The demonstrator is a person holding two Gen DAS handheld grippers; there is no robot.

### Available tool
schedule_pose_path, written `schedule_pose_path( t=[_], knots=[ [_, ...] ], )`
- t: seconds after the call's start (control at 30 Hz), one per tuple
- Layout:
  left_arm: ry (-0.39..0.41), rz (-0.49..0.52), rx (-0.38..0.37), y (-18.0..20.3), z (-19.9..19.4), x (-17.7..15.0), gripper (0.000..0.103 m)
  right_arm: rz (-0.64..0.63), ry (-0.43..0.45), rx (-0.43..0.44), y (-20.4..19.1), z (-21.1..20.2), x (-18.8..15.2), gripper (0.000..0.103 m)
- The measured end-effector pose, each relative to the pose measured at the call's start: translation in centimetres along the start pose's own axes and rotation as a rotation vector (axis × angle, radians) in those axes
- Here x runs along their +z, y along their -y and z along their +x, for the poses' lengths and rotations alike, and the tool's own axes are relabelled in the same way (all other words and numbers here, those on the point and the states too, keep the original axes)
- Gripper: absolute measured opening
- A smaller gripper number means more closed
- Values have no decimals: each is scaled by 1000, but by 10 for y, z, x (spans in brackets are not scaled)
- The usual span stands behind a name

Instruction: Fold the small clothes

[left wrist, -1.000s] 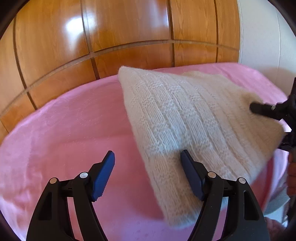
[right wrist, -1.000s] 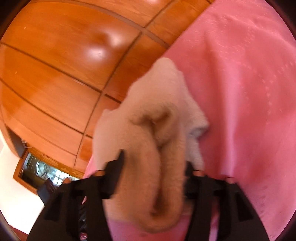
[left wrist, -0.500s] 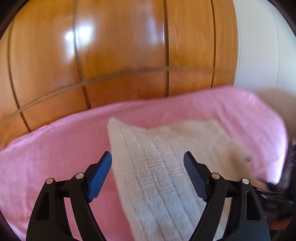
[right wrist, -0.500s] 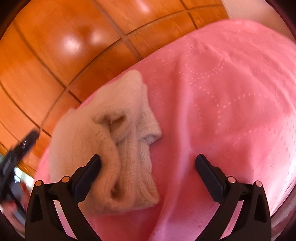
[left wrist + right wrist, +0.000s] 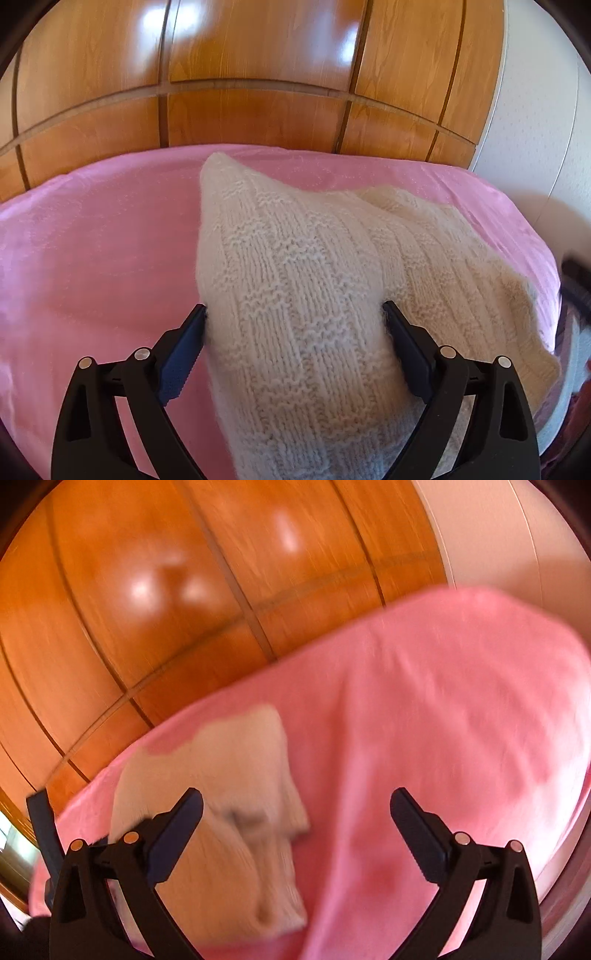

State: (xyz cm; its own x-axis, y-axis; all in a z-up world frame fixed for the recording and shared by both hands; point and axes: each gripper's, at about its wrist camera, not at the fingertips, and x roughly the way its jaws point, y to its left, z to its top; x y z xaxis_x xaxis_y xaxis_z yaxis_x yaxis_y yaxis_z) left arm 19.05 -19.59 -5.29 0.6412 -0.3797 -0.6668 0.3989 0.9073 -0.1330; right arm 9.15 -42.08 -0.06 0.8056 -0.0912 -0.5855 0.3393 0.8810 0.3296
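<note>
A cream knitted garment (image 5: 295, 280) lies folded on the pink bed cover (image 5: 92, 240). My left gripper (image 5: 293, 317) straddles its near end. The jaws are opening, and the knit fills the gap and brushes both blue pads without being squeezed. In the right wrist view the same knit (image 5: 236, 775) is a blurred bundle at lower left, partly behind the left finger. My right gripper (image 5: 295, 797) hangs above the bed with wide jaws and nothing between them. A dark blur at the right edge of the left wrist view is part of the right gripper (image 5: 576, 284).
Glossy wooden wardrobe panels (image 5: 258, 74) rise right behind the bed. A white wall (image 5: 535, 110) stands at the right. The pink cover (image 5: 461, 720) stretches bare to the right of the knit, and the bed's edge drops off at the far right.
The right gripper let go of the knit bundle, opened wide and lifted away. The left gripper moved in over the knit, its jaws spreading around the near end.
</note>
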Motion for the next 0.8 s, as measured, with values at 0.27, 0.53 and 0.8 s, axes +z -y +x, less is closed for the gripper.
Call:
schedule_pose_path(
  t=[0.27, 0.53, 0.8],
  knots=[
    [17, 17, 7, 0, -5, -4, 91, -161, -71, 34, -67, 45, 10, 101],
    [17, 29, -12, 1, -3, -5, 91, -78, -153, -36, -20, 108, -26, 101],
    [-47, -139, -83, -13, -14, 6, 91, -63, -104, -34, -14, 91, -27, 101]
  ],
)
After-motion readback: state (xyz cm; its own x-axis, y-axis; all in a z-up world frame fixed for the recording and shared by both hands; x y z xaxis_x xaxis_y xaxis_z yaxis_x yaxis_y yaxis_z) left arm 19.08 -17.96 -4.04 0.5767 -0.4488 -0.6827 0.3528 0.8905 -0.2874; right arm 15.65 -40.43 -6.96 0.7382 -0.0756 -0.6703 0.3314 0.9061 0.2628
